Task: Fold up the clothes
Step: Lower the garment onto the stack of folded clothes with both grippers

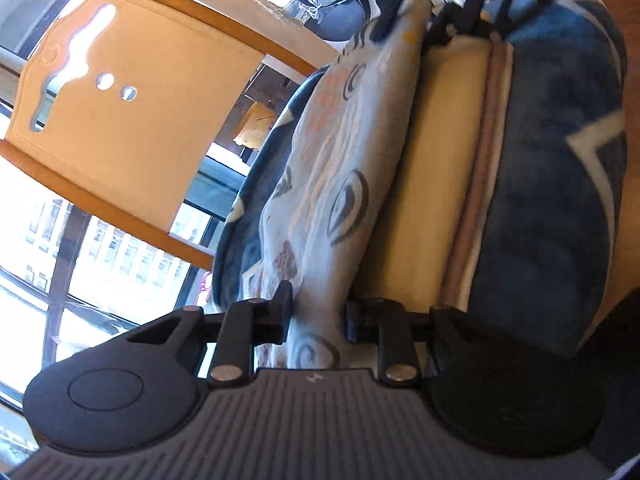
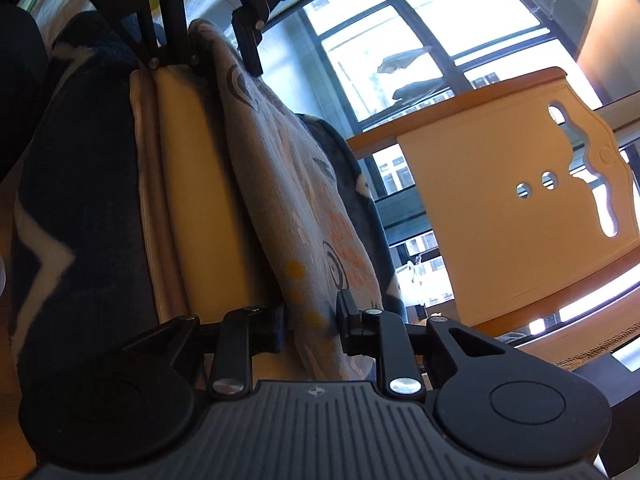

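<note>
Left hand-held gripper point(image 1: 318, 320): clamped on one end of the patterned grey garment point(image 1: 340, 168).
Right hand-held gripper point(image 2: 310, 322): clamped on its other end.
Garment: lay atop cream cloth point(image 2: 200, 184) and blue blanket point(image 2: 80, 184).

The patterned garment point(image 1: 340, 184) is standing as a folded layer between two others: the plain folded cloth point(image 1: 436, 184) is lying against one face, and the fleece blanket point(image 1: 560, 208) is wrapping around the outside of both, showing again beyond the garment's far face. The left gripper point(image 1: 318, 316) is closing its jaws on one end of the garment; the right gripper point(image 2: 310, 320) is closing on the opposite end, so the two are facing each other along the fold. The wooden chair back point(image 1: 132, 120) is standing beside the stack, and the window point(image 2: 400, 40) is lying behind the chair.
</note>
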A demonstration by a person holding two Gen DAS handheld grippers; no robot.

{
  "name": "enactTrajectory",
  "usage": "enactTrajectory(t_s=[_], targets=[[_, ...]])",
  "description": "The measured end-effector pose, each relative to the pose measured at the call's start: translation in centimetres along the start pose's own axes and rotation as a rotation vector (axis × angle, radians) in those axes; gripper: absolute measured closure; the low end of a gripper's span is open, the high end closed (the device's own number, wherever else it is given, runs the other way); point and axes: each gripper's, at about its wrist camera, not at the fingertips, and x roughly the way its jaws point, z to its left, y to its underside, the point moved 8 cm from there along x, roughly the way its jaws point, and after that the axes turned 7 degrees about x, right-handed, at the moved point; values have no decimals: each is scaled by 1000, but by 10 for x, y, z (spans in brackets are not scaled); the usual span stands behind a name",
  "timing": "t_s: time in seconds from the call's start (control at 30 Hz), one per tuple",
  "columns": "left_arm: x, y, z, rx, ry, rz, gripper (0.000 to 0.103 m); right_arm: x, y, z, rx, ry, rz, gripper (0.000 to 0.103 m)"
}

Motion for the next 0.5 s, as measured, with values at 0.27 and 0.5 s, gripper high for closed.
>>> enactTrajectory(t_s=[0.27, 0.5], targets=[[-2, 11, -7, 27, -31, 27, 80, -2, 10, -8, -27, 37, 31, 71], [-1, 9, -2, 37, -45, 44, 94, -4, 8, -16, 10, 21, 39, 103]])
